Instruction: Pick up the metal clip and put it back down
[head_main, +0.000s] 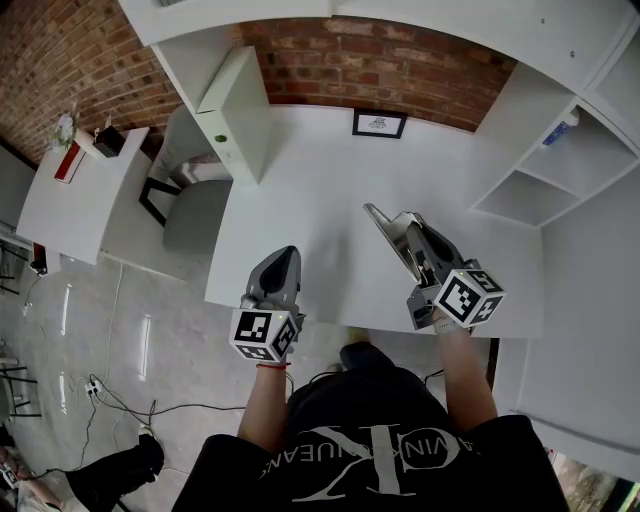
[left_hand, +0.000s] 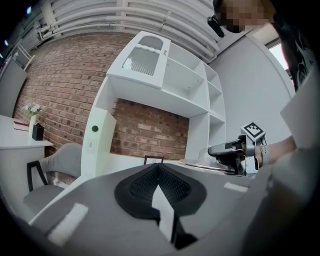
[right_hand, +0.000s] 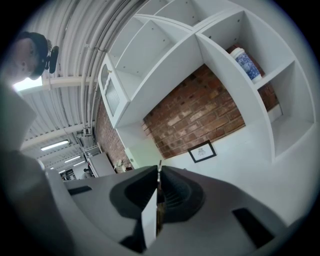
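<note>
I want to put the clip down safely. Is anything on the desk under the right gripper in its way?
Nothing visible does. The right gripper holds the metal clip over a bare part of the white desk; the framed picture stands far back by the brick wall.

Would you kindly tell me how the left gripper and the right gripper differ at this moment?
The right gripper has its jaws shut on the metal clip, which sticks out ahead; the left gripper has its jaws together on nothing. The right gripper reaches farther over the white desk, while the left gripper sits by its front edge. Both are grey and carry a marker cube.
</note>
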